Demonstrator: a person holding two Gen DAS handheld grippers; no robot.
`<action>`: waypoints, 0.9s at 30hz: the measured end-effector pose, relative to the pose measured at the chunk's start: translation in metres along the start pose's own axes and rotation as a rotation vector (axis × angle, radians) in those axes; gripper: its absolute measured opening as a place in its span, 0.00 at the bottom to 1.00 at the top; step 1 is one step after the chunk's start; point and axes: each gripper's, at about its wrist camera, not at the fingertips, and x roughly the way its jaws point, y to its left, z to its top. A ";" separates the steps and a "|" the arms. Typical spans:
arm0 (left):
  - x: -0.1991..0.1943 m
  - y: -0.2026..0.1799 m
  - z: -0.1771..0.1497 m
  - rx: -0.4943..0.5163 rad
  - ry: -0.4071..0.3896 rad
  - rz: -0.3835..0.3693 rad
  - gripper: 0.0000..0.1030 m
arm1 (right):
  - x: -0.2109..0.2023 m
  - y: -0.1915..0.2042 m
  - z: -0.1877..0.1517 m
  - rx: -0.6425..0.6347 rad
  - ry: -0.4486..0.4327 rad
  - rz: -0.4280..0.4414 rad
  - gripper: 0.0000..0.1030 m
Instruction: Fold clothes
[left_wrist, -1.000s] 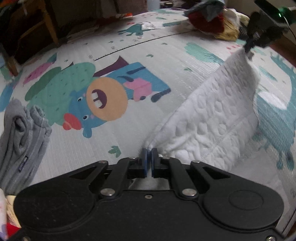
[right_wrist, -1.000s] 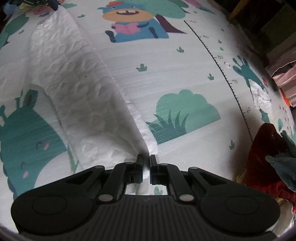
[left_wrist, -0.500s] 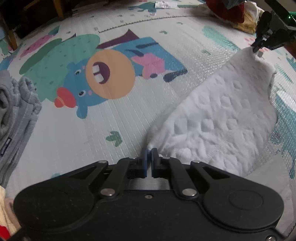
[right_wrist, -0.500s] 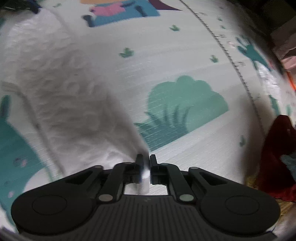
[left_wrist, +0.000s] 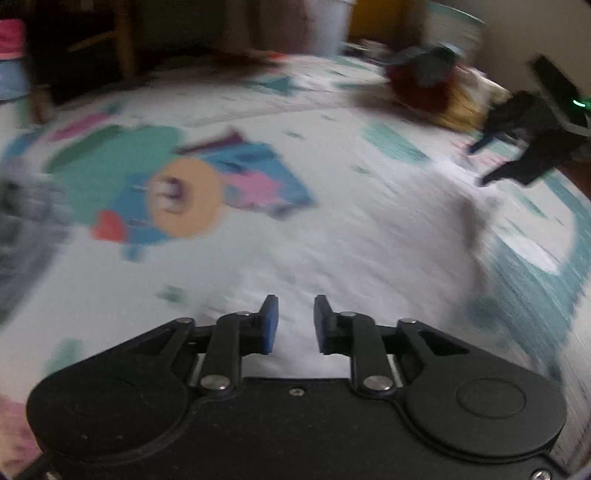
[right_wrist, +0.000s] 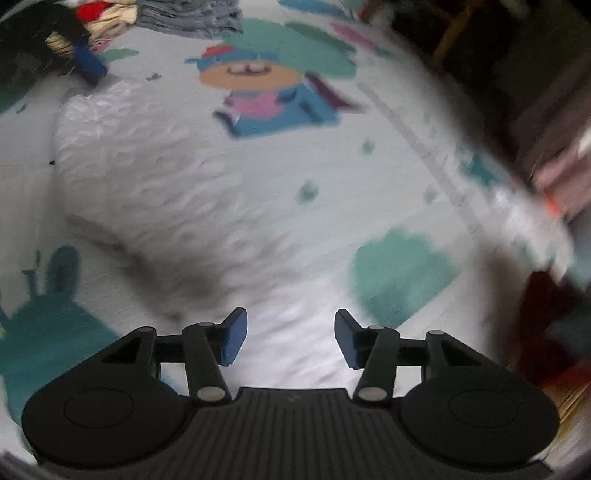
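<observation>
A: How is the left gripper (left_wrist: 295, 321) posed?
B: Low over the play mat (left_wrist: 332, 147), jaws apart, the white quilted cloth (left_wrist: 369, 251) lying flat ahead.
A: The right gripper (right_wrist: 290, 338)?
B: Jaws wide apart, the cloth's near end lying beneath them.

Motion blur softens both views. The white garment (left_wrist: 369, 258) merges with the pale play mat (left_wrist: 332, 122); its edges are indistinct in the left wrist view. The gray clothing (left_wrist: 22, 229) is cut off at the left edge. The clothes pile (right_wrist: 546, 325) is blurred and cropped at the right edge.
</observation>
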 end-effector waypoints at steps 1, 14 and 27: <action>0.013 -0.006 -0.008 0.021 0.041 0.019 0.40 | 0.011 0.004 -0.008 0.029 0.039 0.007 0.54; 0.043 0.004 0.015 -0.014 -0.015 0.026 0.48 | 0.020 -0.028 -0.016 0.239 -0.053 -0.008 0.55; 0.036 -0.039 0.044 0.002 -0.092 0.006 0.54 | 0.005 -0.004 0.029 0.229 -0.205 0.049 0.60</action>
